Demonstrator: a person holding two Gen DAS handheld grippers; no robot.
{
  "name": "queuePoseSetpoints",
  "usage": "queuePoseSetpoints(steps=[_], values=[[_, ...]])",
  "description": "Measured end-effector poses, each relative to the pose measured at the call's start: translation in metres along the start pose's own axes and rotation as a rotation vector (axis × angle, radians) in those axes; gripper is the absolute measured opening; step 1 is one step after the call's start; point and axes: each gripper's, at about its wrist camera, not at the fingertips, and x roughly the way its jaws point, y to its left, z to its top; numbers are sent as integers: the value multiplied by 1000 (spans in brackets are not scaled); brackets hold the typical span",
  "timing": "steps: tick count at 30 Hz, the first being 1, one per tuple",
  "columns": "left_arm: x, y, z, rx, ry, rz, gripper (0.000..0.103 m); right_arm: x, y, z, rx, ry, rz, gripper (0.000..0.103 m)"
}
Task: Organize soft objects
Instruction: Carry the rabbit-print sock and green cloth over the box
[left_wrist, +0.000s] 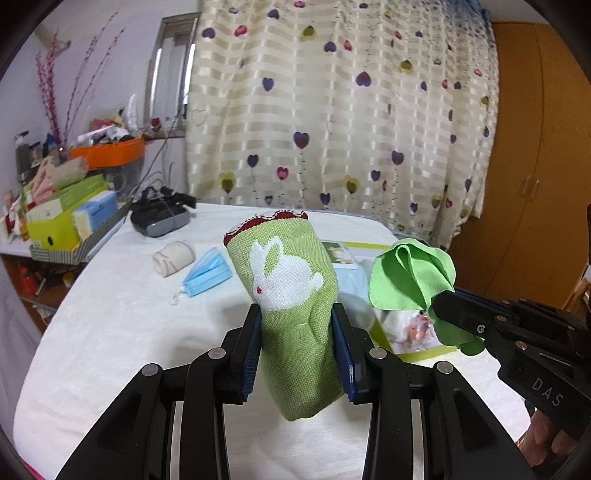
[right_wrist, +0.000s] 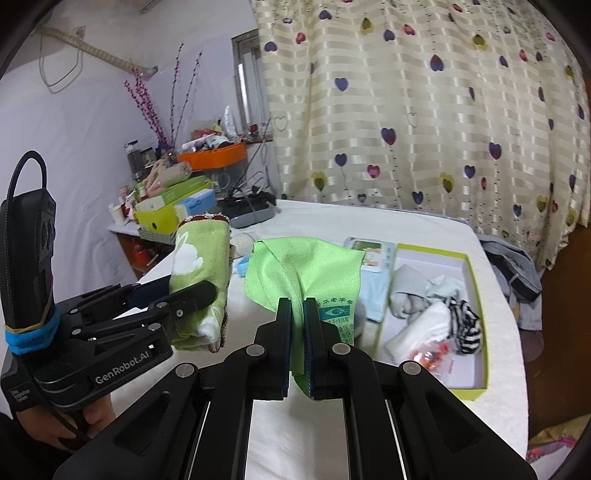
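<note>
The left gripper (left_wrist: 297, 354) clamps a rolled green woven towel with a white rabbit (left_wrist: 291, 295), the right gripper (right_wrist: 297, 354) pinches a thin, glossy green cloth (right_wrist: 295, 269) just left of a shallow lime-edged cardboard box (right_wrist: 476, 295) holding rolled socks (right_wrist: 424, 306).

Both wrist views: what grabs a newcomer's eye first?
The rolled green rabbit towel, pinched upright between the left gripper fingers above the white table. Beside it, to its right, the bright green cloth bunches up out of the shut right gripper. Further right on the table lies the open lime-edged box, with rolled socks and cloths already inside.
</note>
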Motion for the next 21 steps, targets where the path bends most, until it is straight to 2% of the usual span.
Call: queuePoseSetpoints(steps=[21], values=[[28, -67, 5, 89, 26, -104, 34, -16, -73, -14, 124, -20, -80, 7]])
